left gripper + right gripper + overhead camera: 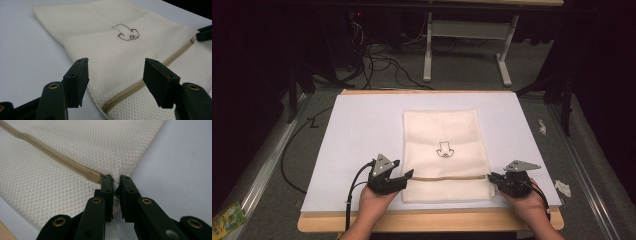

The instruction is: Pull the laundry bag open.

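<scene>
A cream mesh laundry bag point(444, 145) lies flat on the white table cover, with a small black drawing point(444, 150) at its middle and a tan zipper point(447, 177) running across near its front. My left gripper point(407, 176) stands open at the bag's left edge, its jaws either side of the zipper's end point(110, 106) without touching. My right gripper point(490, 178) is shut on the bag's right edge point(114, 185), just beside the zipper's tan end stop point(93, 176). The right gripper's tip point(204, 33) also appears far off in the left gripper view.
The white cover point(362, 130) sits on a wooden table whose front edge point(427, 221) is near my hands. Cables point(382, 60) and a white frame point(467, 40) stand on the floor beyond. White scraps point(563, 187) lie to the right of the table.
</scene>
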`<state>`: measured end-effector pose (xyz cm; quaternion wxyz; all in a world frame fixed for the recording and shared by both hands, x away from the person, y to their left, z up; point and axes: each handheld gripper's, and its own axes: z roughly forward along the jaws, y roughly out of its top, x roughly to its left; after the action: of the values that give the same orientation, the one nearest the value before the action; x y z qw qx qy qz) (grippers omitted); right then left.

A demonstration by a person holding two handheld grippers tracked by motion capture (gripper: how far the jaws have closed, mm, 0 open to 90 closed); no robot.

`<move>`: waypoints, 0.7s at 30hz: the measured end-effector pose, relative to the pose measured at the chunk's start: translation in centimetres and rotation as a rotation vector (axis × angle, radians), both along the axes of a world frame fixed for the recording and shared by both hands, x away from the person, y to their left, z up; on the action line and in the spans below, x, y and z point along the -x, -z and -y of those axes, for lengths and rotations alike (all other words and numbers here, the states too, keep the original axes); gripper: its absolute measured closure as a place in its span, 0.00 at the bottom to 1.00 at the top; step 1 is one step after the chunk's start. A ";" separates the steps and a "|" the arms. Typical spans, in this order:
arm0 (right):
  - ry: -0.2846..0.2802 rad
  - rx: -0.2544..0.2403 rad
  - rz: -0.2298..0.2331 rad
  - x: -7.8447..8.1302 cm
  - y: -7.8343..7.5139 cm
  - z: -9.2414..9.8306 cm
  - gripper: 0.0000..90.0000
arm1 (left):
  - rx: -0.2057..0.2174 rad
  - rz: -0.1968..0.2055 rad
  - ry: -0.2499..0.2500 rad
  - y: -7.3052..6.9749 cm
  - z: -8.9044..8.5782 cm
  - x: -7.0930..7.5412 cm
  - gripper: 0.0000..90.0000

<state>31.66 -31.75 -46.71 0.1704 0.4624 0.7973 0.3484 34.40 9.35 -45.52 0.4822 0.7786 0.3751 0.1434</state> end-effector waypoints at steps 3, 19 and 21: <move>0.002 -0.013 0.012 0.1 -0.4 0.1 0.93 | 0.009 -0.022 0.008 0.1 0.5 0.3 0.43; -0.019 -0.046 0.093 0.8 -1.6 0.0 0.93 | -0.001 -0.012 0.104 -0.3 5.5 1.1 0.43; -0.019 -0.049 0.098 0.8 -1.7 0.0 0.93 | -0.009 -0.008 0.122 -0.2 6.2 1.2 0.43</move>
<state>30.89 -31.72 -45.05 0.1943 0.4411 0.7837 0.3917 33.19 3.11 -45.31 0.4850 0.8028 0.3280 0.1123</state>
